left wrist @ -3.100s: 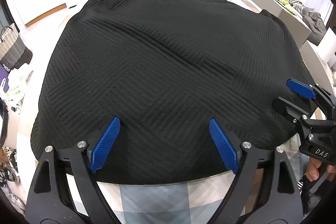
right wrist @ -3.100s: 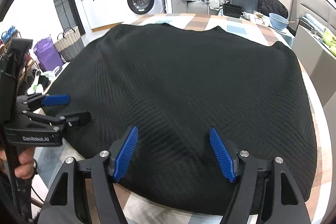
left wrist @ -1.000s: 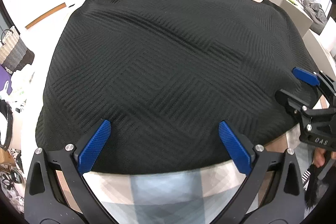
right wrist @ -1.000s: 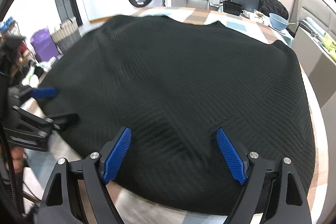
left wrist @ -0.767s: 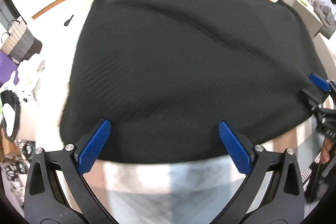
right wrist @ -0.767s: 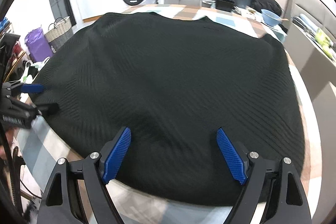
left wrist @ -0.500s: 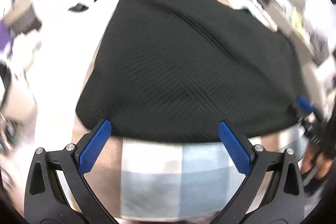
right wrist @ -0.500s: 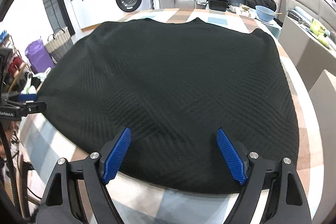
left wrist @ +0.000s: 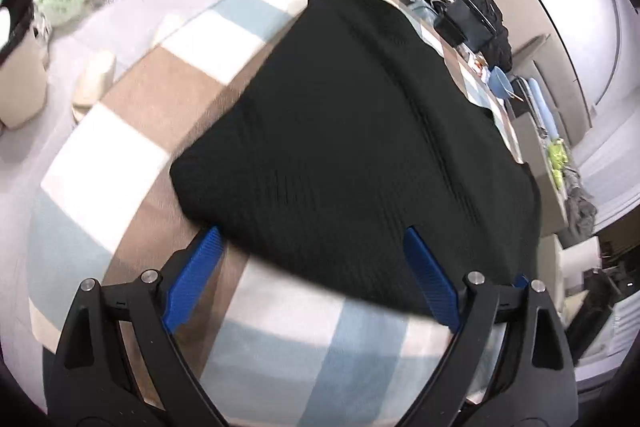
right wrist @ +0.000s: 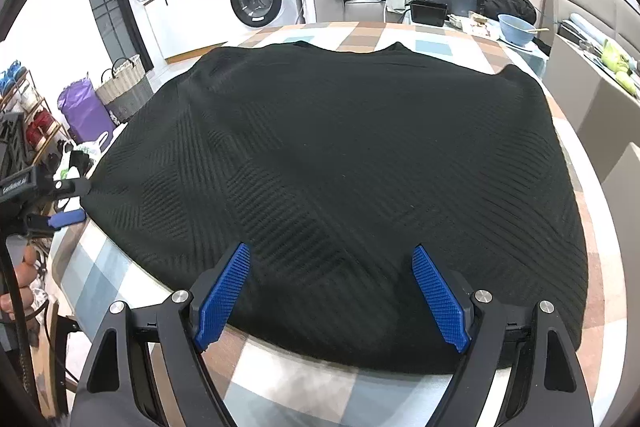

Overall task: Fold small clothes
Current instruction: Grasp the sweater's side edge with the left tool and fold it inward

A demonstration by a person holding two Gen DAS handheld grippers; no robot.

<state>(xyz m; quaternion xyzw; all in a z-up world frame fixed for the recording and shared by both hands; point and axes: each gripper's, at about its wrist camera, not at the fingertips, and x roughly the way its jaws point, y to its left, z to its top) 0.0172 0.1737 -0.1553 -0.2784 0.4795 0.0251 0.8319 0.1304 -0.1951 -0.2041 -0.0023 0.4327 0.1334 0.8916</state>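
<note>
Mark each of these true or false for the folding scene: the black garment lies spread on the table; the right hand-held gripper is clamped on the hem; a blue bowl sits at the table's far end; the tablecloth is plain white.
1. The black knit garment lies spread on the table. True.
2. The right hand-held gripper is clamped on the hem. False: its jaws stand open over the near edge, gripping nothing.
3. A blue bowl sits at the table's far end. True.
4. The tablecloth is plain white. False: it is checked in blue, brown and white.
</note>
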